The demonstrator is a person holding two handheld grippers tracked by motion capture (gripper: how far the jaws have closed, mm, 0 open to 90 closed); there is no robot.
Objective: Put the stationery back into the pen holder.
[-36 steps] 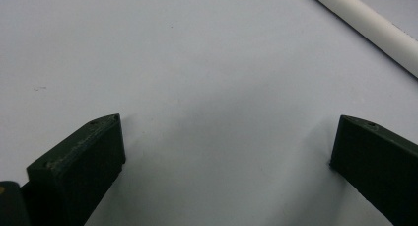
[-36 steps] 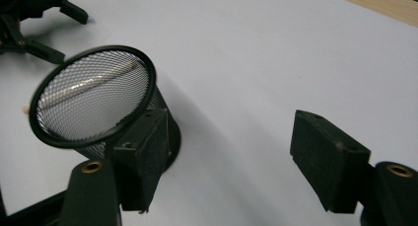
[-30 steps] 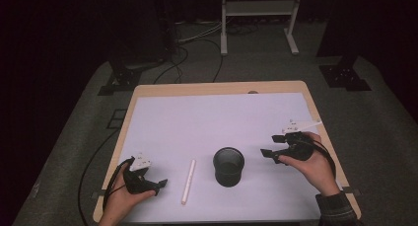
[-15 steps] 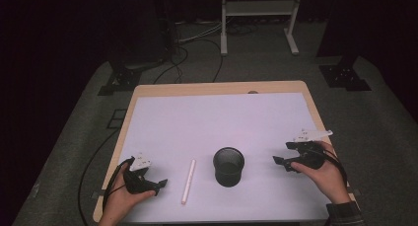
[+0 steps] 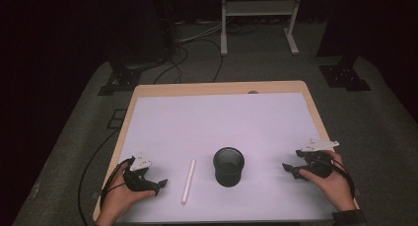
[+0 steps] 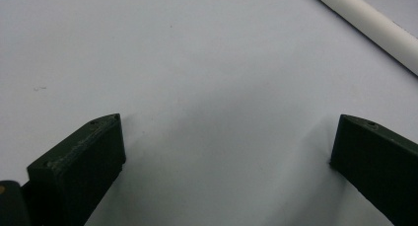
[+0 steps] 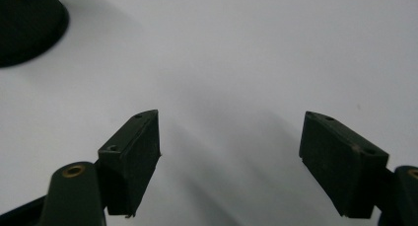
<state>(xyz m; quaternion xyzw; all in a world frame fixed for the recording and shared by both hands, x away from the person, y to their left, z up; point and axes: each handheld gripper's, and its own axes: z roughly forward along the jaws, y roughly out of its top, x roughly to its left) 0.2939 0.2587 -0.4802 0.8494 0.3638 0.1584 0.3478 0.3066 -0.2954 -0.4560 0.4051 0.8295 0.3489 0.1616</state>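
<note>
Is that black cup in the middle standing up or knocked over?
Upright. In the high view the black cup stands on its base on the white table, its round open mouth facing up.

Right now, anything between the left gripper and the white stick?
Nothing visible. The left gripper sits open on the white tabletop, the white stick just to its right with bare surface between. The black cup stands beyond the stick.

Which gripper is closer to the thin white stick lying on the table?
Left. The left gripper sits just beside the thin white stick, on its left; the right gripper is far off, beyond the black round cup.
</note>
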